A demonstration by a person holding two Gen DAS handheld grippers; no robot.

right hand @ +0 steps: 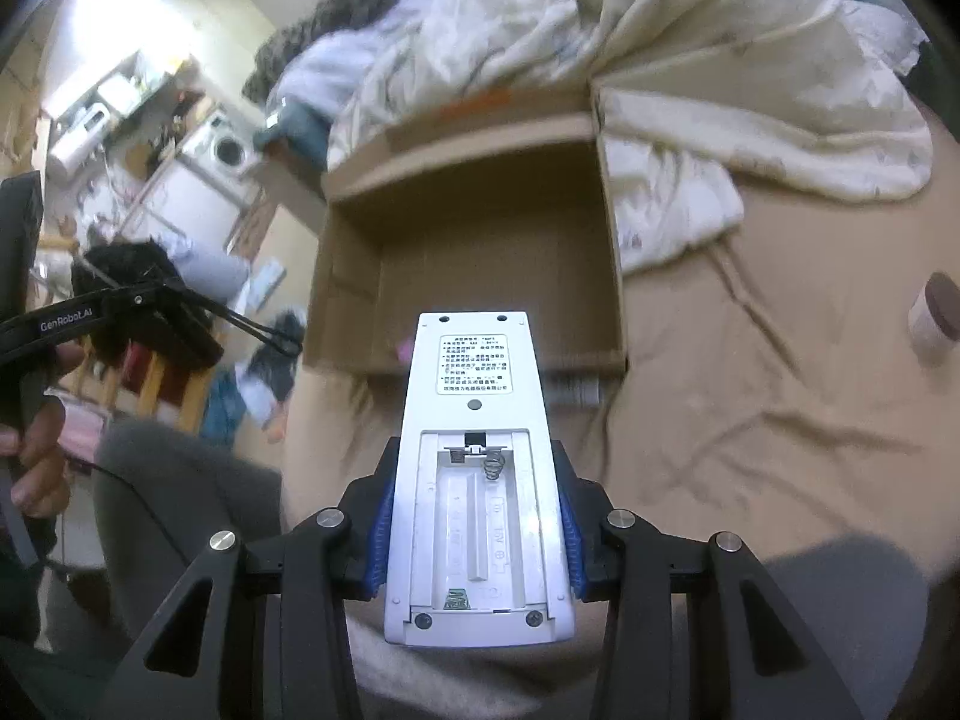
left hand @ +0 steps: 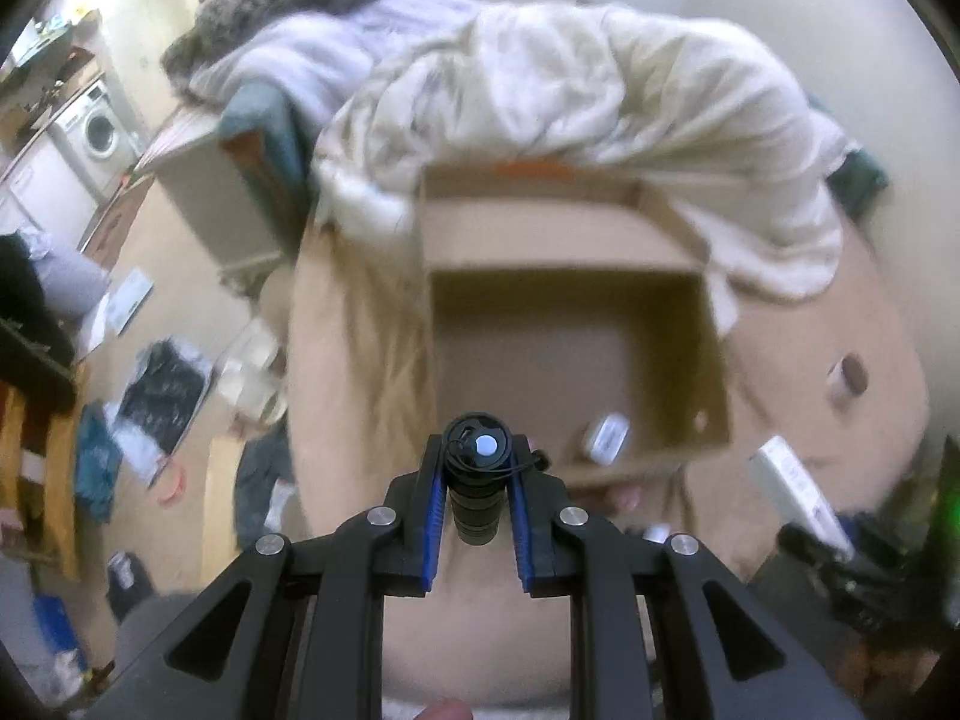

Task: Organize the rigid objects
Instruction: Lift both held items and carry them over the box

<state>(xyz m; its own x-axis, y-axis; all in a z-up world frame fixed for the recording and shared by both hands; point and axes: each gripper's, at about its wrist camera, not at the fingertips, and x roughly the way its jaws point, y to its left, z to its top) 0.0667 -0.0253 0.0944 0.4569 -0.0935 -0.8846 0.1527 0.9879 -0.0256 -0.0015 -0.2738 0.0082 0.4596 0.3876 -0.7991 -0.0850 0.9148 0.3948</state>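
My left gripper (left hand: 478, 471) is shut on a black flashlight (left hand: 477, 480), held end-on above the tan bed sheet, just short of the near wall of an open cardboard box (left hand: 570, 324). A small white object (left hand: 607, 438) lies inside the box near its front. My right gripper (right hand: 477, 516) is shut on a white remote control (right hand: 477, 468), back side up with its battery bay uncovered and empty. The same cardboard box (right hand: 474, 252) lies ahead of it. From the left wrist view, the remote (left hand: 798, 495) and right gripper appear at the right edge.
A rumpled white duvet (left hand: 570, 96) lies behind the box. A small white jar with a brown lid (right hand: 933, 315) rests on the sheet (right hand: 780, 420) to the right. The left gripper and a hand (right hand: 36, 438) show at the left. Clothes and papers litter the floor (left hand: 162, 396).
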